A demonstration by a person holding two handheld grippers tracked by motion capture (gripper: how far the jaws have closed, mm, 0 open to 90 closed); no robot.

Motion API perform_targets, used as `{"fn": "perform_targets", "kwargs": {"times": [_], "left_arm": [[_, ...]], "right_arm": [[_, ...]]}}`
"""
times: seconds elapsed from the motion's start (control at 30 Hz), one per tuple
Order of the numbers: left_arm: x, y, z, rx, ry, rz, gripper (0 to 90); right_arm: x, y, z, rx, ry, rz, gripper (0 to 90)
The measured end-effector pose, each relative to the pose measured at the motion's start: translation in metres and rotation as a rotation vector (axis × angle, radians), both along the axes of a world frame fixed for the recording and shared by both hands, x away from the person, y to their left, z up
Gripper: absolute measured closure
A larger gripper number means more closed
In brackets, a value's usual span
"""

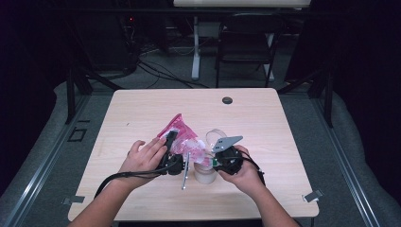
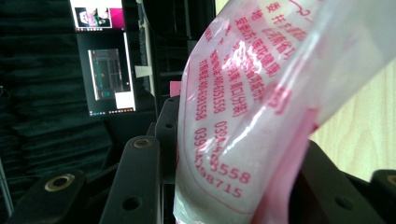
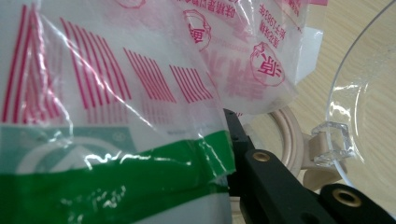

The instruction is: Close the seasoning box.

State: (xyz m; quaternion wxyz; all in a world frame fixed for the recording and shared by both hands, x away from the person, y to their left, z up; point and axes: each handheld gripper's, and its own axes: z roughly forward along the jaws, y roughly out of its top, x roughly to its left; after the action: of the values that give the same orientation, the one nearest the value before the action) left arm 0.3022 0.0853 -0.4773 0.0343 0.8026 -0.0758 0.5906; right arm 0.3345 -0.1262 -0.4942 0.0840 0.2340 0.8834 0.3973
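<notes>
A clear plastic bag [image 1: 182, 130] with pink-red print, holding white powder, sits at the table's middle between both hands. My left gripper [image 1: 170, 141] holds it from the left. In the left gripper view the bag [image 2: 243, 116] is pinched between the two black jaws of that gripper [image 2: 224, 158]. My right gripper [image 1: 215, 161], with a grey plate on top, meets the bag from the right. In the right gripper view the bag's striped, green-banded end [image 3: 116, 140] fills that gripper [image 3: 154, 158] and hides its left jaw.
A beige jar [image 1: 205, 174] stands just in front of the bag, and its rim [image 3: 292, 135] lies beside my right jaw. A clear lid [image 1: 215, 136] [image 3: 359, 93] rests behind it. A metal spoon [image 1: 186, 174] lies left of the jar. A black grommet [image 1: 227, 100] sits near the far edge.
</notes>
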Motion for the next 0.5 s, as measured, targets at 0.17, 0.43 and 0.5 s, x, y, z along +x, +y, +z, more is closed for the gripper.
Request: {"fn": "perform_targets", "kwargs": {"times": [0.17,0.43,0.5], "left_arm": [[0.0007,0.0016,-0.0013,-0.002,0.015,0.007,64.6],[-0.0002,0.0044,-0.0015,-0.02,0.035,0.028,65.1],[-0.0003,0.005,-0.002,-0.019,0.035,0.028,65.2]], "right_arm": [[-0.0004,0.0009,0.0002,0.002,-0.001,0.001,90.0],[-0.0016,0.0025,0.0012,0.003,-0.003,0.008,90.0],[-0.0019,0.0029,0.0016,0.0,-0.003,0.013,90.0]]}}
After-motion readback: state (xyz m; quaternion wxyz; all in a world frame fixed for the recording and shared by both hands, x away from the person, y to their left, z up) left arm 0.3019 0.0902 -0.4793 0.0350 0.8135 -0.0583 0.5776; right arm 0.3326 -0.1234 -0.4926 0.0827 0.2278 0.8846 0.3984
